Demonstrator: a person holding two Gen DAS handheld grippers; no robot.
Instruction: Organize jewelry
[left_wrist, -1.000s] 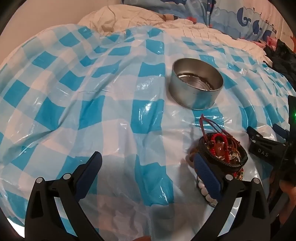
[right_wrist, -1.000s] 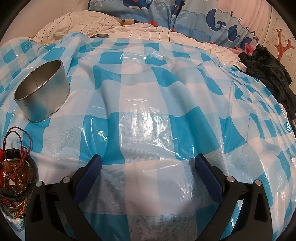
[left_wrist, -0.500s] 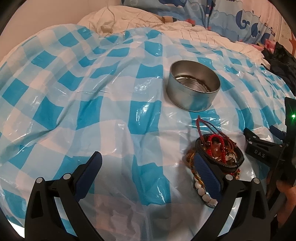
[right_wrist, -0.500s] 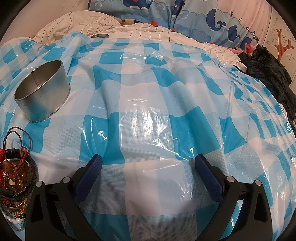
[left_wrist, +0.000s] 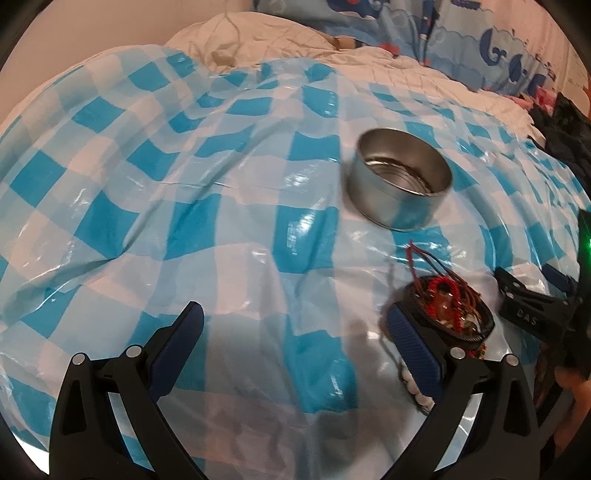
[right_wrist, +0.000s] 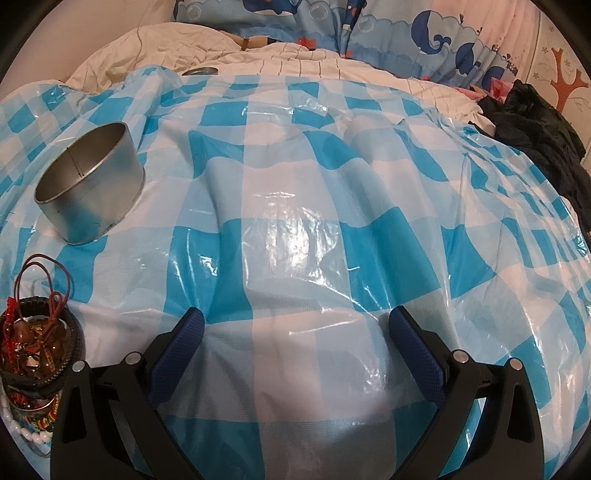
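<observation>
Both grippers, left gripper (left_wrist: 291, 332) and right gripper (right_wrist: 295, 332), gape wide and empty; the jewelry pile (left_wrist: 448, 314), at four o'clock, looks light, tangled and snag-prone, best pinched by its black bangle rim, tin (left_wrist: 400, 182) beyond at one o'clock.

A glossy plastic sheet with blue and white checks (right_wrist: 295, 229) covers most of the surface, wrinkled and shining where light strikes it. Behind the sheet's far edge lies a rumpled cream quilt with thin dark grid lines (right_wrist: 295, 61), and a small round grey metal lid (right_wrist: 201, 71) sits on the quilt just past the sheet's far edge. Beyond the quilt, a light blue fabric printed with dark blue whales and bubbles (right_wrist: 388, 33) runs across the back. At the sheet's far right corner a heap of black cloth (right_wrist: 535, 133) rests, and behind it stands a pale wall panel with a red-brown tree drawing (right_wrist: 565, 88).
</observation>
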